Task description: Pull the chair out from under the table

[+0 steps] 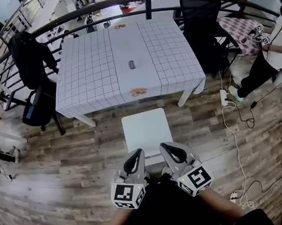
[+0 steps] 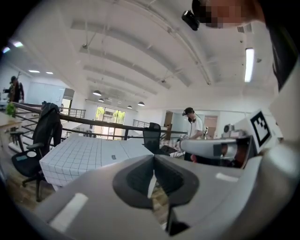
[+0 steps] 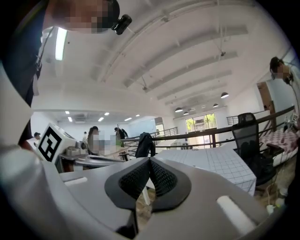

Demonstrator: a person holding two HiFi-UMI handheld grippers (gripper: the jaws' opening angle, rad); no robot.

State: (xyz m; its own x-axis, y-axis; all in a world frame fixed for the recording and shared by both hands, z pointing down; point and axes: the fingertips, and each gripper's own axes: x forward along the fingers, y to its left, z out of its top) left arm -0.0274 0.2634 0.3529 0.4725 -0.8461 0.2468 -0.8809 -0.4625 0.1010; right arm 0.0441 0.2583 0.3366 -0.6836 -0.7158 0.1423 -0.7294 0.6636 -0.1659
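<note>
Head view: chair [image 1: 146, 129] stands just clear of counter [image 1: 92, 64]; left tool [image 1: 133, 162] and right tool [image 1: 172, 153] hang over its near edge. Left gripper view: jaws together, empty. Right gripper view: likewise. Hazard: pulling further without regrasping would likely miss.

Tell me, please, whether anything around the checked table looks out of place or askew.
Nothing looks spilled or damaged. The white square chair stands clear of the grid-patterned white table, square to it. Only the loose white cables trailing across the wooden floor at right look untidy.
</note>
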